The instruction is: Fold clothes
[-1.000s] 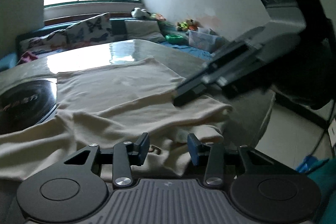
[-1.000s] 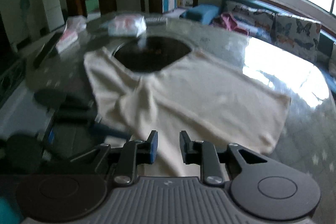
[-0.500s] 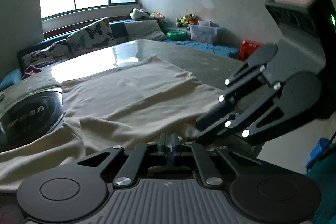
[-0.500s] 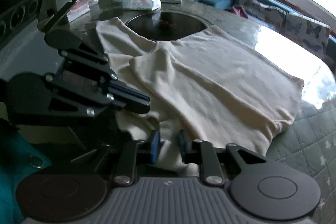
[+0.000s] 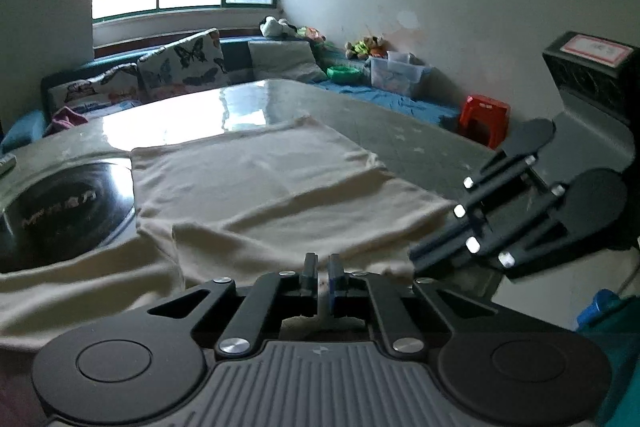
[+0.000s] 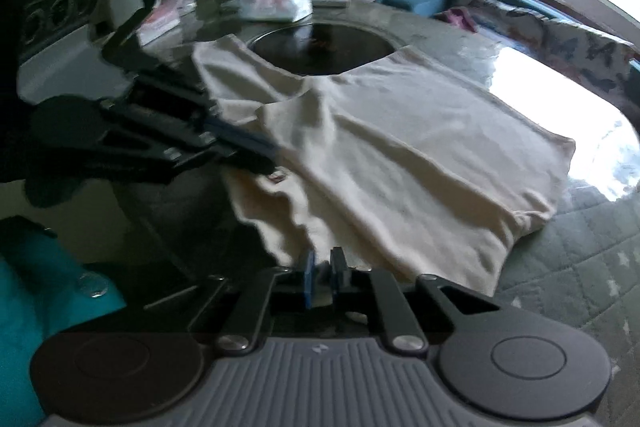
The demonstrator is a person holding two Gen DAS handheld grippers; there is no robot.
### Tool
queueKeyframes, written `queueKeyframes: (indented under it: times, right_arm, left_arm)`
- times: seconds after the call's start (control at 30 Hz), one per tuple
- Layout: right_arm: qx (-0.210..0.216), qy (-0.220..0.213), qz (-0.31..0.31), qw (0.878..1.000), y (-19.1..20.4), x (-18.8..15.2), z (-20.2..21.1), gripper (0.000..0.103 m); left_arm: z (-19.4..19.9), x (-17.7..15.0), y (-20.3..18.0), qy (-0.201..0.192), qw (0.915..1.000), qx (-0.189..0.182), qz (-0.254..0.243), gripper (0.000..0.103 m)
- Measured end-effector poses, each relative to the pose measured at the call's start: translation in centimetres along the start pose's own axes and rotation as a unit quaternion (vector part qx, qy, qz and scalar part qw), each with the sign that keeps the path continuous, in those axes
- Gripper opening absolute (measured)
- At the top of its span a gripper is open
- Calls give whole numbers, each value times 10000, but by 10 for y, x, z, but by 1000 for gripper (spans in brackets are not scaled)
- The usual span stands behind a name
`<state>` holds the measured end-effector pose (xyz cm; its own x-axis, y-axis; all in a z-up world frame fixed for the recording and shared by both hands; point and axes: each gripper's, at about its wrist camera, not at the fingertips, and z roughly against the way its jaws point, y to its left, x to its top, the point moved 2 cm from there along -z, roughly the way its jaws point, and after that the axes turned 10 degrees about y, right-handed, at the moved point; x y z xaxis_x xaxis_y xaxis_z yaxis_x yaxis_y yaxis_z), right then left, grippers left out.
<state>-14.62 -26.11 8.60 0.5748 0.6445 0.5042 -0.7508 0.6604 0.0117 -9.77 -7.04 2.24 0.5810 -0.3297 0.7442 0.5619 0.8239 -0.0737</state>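
Two grippers, both pinching the near hem of the same cream shirt point(image 6: 400, 147). The left gripper point(image 5: 321, 269) has its fingers pressed almost together with a thin bit of fabric between them, and the right gripper point(image 6: 323, 267) looks the same, clamped on the edge that droops off the table point(image 6: 580, 259). From the right camera the left gripper also shows off to the side, biting the hem further along.

Most of the shirt lies spread on the table, its far side running up to the dark round hotplate point(image 6: 316, 47) set in the middle, with one flap already doubled over on top.

My guess on handling: thin knit, super light, totally floppy — it sags wherever it isn't held, and you can see it rippling between the two grips. Not fragile, not slippery against the quilted cover, though it might slide a bit on the shiny glass part. Best spots to hold are the hem corners, well apart, so the edge stays taut when lifted — grab near the middle and it'll just bunch up.
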Motion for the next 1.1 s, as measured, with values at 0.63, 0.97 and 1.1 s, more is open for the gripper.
queueKeyframes:
  times: [0.63, 0.97, 1.1]
  right_arm:
    - [-976, -393, -1309, 9858, -75, -13, 3, 19]
    - [-837, -600, -1422, 9845, -97, 15, -26, 22]
    - [-848, -567, -1461, 9840, -99, 12, -31, 21]
  left_arm:
    - [-29, 3, 37, 283, 9937, 649, 873, 7]
    - [-45, 16, 51, 238, 9880, 899, 1229, 15]
    - [-38, 13, 60, 208, 9841, 1136, 1349, 15]
